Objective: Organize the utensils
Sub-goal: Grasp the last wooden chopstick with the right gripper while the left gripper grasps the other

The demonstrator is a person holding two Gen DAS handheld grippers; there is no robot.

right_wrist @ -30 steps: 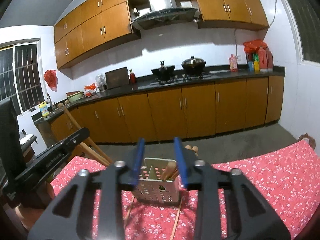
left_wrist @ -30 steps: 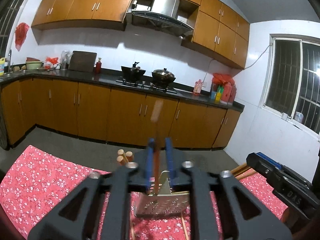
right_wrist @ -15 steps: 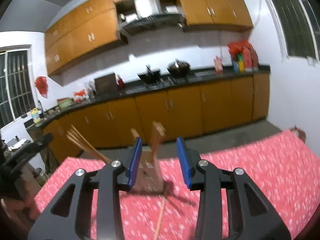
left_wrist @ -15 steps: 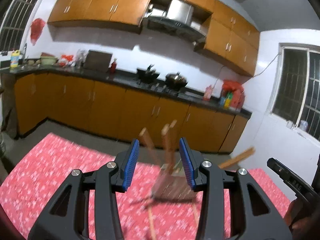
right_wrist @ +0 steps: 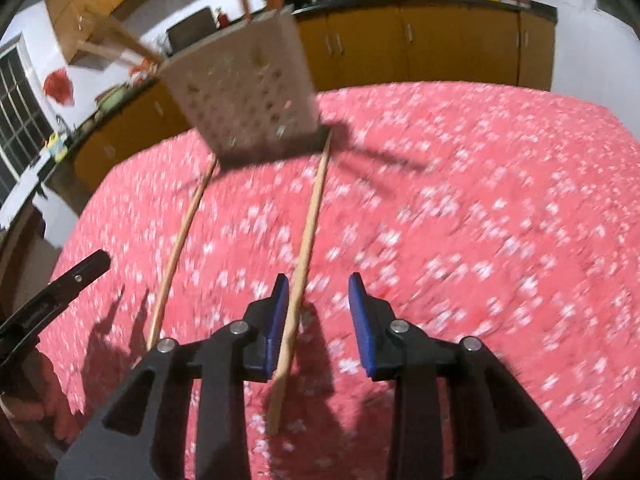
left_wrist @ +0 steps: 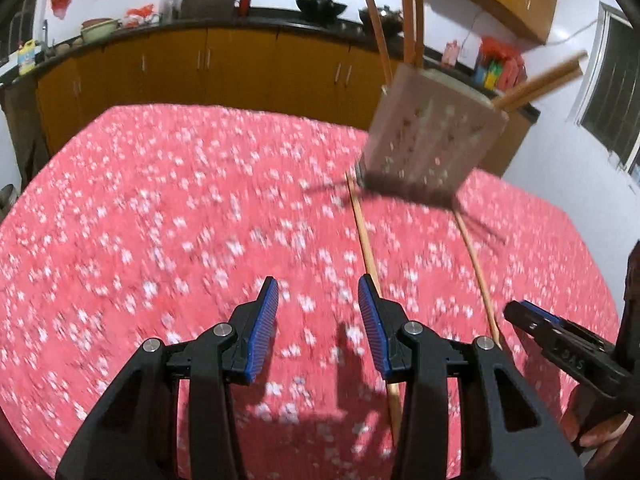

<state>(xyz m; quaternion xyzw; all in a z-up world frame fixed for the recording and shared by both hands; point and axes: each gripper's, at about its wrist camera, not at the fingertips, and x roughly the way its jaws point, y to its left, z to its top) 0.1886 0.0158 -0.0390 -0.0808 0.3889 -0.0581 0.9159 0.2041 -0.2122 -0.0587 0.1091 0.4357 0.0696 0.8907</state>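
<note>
A perforated metal utensil holder (left_wrist: pixel 432 140) stands on the red floral tablecloth (left_wrist: pixel 180 220) with several wooden chopsticks (left_wrist: pixel 412 12) in it. It also shows in the right wrist view (right_wrist: pixel 244 92). Two loose chopsticks lie on the cloth in front of it: one (left_wrist: pixel 366 248) by my left gripper's right finger, one (left_wrist: pixel 478 272) further right. In the right wrist view they are a left one (right_wrist: pixel 176 256) and a right one (right_wrist: pixel 304 264). My left gripper (left_wrist: pixel 318 328) is open and empty. My right gripper (right_wrist: pixel 318 320) is open over the right one.
Orange kitchen cabinets (left_wrist: pixel 240 68) with a dark countertop run behind the table. Pots, bottles and bags stand on the counter. My right gripper shows at the right edge of the left wrist view (left_wrist: pixel 560 352); my left gripper's finger shows at the left of the right wrist view (right_wrist: pixel 52 296).
My left gripper let go of the chopstick it held over the holder and opened. Both grippers pulled back and tilted down towards the cloth and the two loose chopsticks.
</note>
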